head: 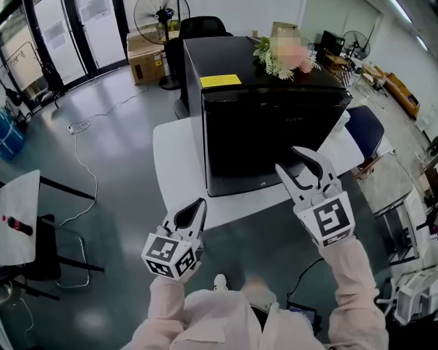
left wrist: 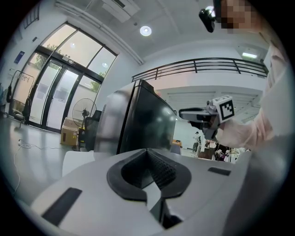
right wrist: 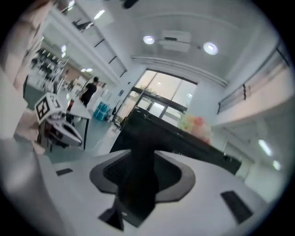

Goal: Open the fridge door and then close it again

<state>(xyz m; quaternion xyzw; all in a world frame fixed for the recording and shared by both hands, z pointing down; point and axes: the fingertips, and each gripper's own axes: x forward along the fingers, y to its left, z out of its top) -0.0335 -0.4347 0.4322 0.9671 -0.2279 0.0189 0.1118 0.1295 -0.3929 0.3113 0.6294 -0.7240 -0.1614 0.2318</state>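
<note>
A black mini fridge [head: 260,130] stands on a white table [head: 178,178] with its door shut, a yellow label [head: 220,81] and a bunch of flowers [head: 284,55] on top. My right gripper [head: 295,164] hovers in front of the door's lower right part with its jaws apart and nothing between them. In the right gripper view the dark fridge [right wrist: 175,138] shows through the gap. My left gripper [head: 195,213] hangs below the table's front edge, left of the fridge, with its pads together and holding nothing. From the left gripper view the fridge [left wrist: 143,124] is seen side-on.
A standing fan [head: 161,17], a cardboard box [head: 147,58] and a black chair [head: 202,27] stand behind the fridge. A blue chair [head: 364,130] is at the table's right. A cable [head: 85,147] runs over the floor at left, near a small white table [head: 17,215].
</note>
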